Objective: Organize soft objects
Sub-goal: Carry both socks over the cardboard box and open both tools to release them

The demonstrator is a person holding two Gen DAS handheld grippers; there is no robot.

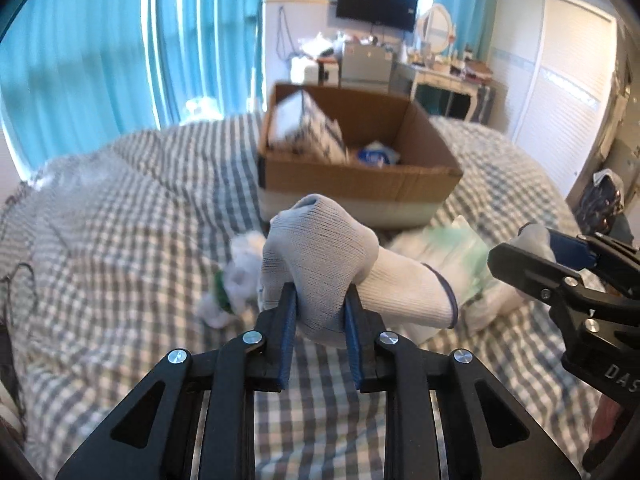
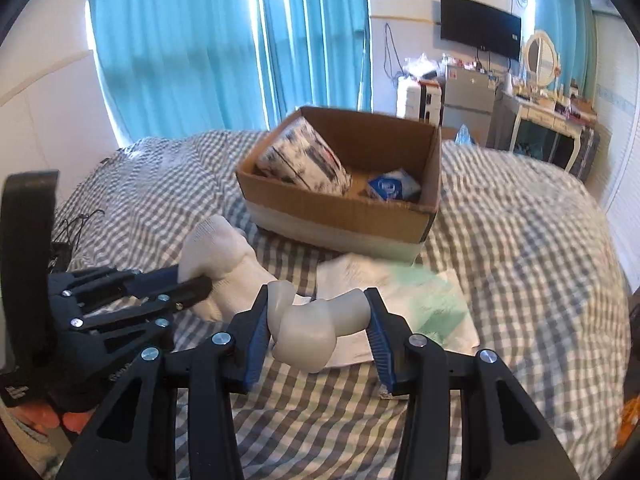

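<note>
Both tongs (image 1: pixel 320 300) (image 2: pixel 318 312) clamped on one white sock (image 1: pixel 340 264), long axis stretched between them.

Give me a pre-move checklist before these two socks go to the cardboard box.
1. Left claw grip on grey-white sock: ok, pads pinch the bunched fabric.
2. Right claw grip on cream sock: ok, held between both fingers.
3. Socks lifted off the checked bedspread: cannot tell.
4. Free space in cardboard box: ok, bare floor between the patterned pack and blue packet.
5. Path clear: ok, but green-white pack lies in front.
</note>
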